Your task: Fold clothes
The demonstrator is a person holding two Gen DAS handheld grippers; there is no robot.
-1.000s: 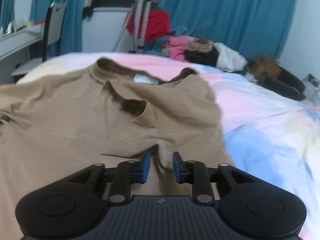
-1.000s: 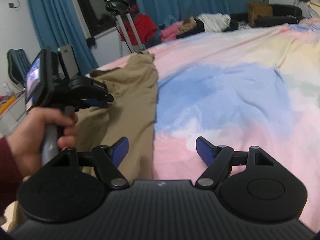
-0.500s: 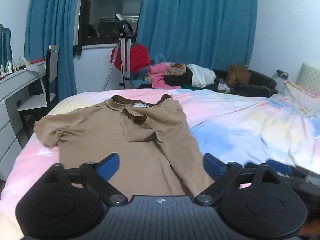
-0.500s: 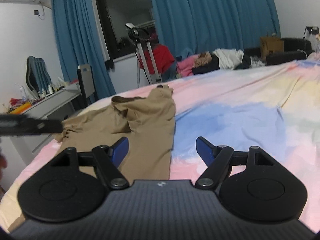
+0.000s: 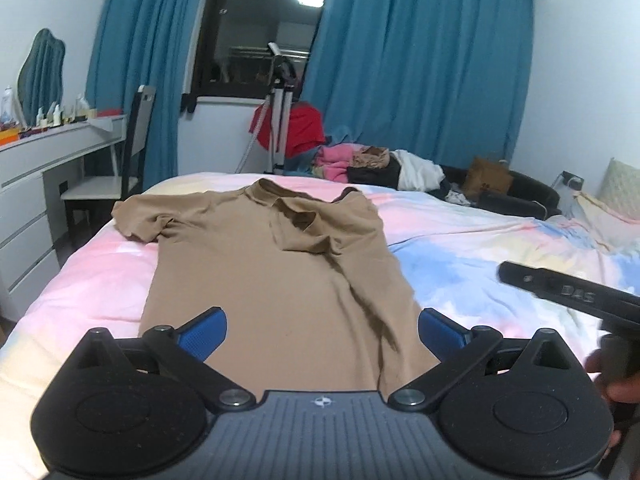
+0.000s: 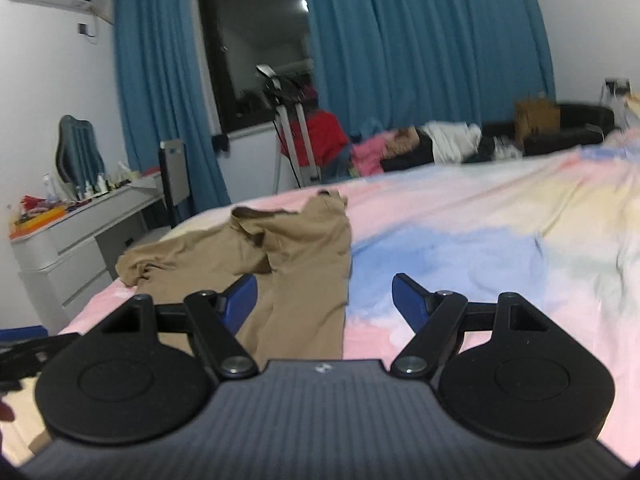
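Observation:
A tan short-sleeved shirt (image 5: pixel 260 272) lies flat on the bed with its collar at the far end. Its right sleeve (image 5: pixel 308 232) is folded in over the chest, and the other sleeve (image 5: pixel 140 220) lies spread out to the left. My left gripper (image 5: pixel 320 328) hovers above the shirt's near hem; its jaws are opening wide with nothing between them. My right gripper (image 6: pixel 324 298) hangs open and empty above the shirt's (image 6: pixel 304 248) right edge, clear of the cloth. A hand (image 5: pixel 616 384) holding the right tool shows at the right edge of the left wrist view.
The bed (image 5: pixel 480 248) has a pastel pink, blue and yellow sheet. A white dresser (image 5: pixel 36 184) and a chair (image 5: pixel 132 148) stand on the left. Beyond the bed are a tripod (image 5: pixel 280 120), a heap of clothes (image 5: pixel 360 160) and blue curtains (image 5: pixel 420 60).
My left gripper let go of the shirt's fabric, opened wide and drew back and up from it. My right gripper rose a little, and the left tool left its view.

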